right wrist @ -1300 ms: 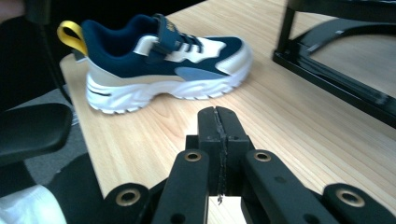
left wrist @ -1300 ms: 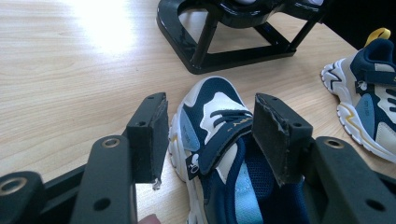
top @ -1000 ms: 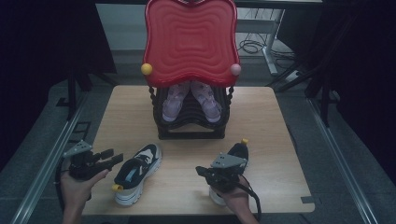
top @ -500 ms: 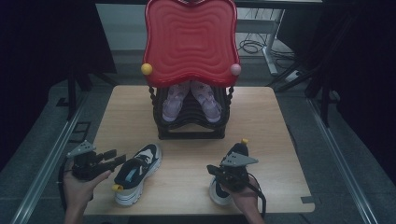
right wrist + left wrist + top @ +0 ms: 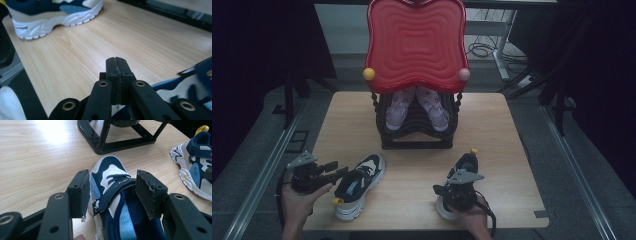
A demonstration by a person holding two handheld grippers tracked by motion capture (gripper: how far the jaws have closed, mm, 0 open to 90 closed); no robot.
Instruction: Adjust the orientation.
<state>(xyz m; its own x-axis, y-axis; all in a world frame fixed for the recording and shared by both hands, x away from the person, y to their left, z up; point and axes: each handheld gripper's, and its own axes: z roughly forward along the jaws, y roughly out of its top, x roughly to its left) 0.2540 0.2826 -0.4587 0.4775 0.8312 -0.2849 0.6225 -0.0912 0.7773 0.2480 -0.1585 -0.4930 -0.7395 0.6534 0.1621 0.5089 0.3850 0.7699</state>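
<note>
Two navy, white and cream sneakers lie on the wooden table (image 5: 497, 125). The left sneaker (image 5: 362, 182) (image 5: 110, 172) has its heel end between the jaws of my left gripper (image 5: 337, 170) (image 5: 112, 192). Those jaws stand wide apart, one pad on each side of the strap; I cannot tell whether they touch the sneaker. My right gripper (image 5: 437, 190) (image 5: 116, 61) is shut with nothing between its pads. It hovers just over the right sneaker (image 5: 468, 162) (image 5: 190, 82), pointing across the table toward the left sneaker (image 5: 50, 17). The right sneaker (image 5: 195, 170) also shows in the left gripper view.
A black shoe rack (image 5: 412, 145) stands mid-table under a red wavy top (image 5: 416, 45) with a yellow and a pink knob. A pair of pink shoes (image 5: 394, 107) sits inside it. The table's near edge is close to both hands.
My right gripper has sunk a little toward the right sneaker and shifted slightly right. The left gripper and both sneakers have stayed where they were.
</note>
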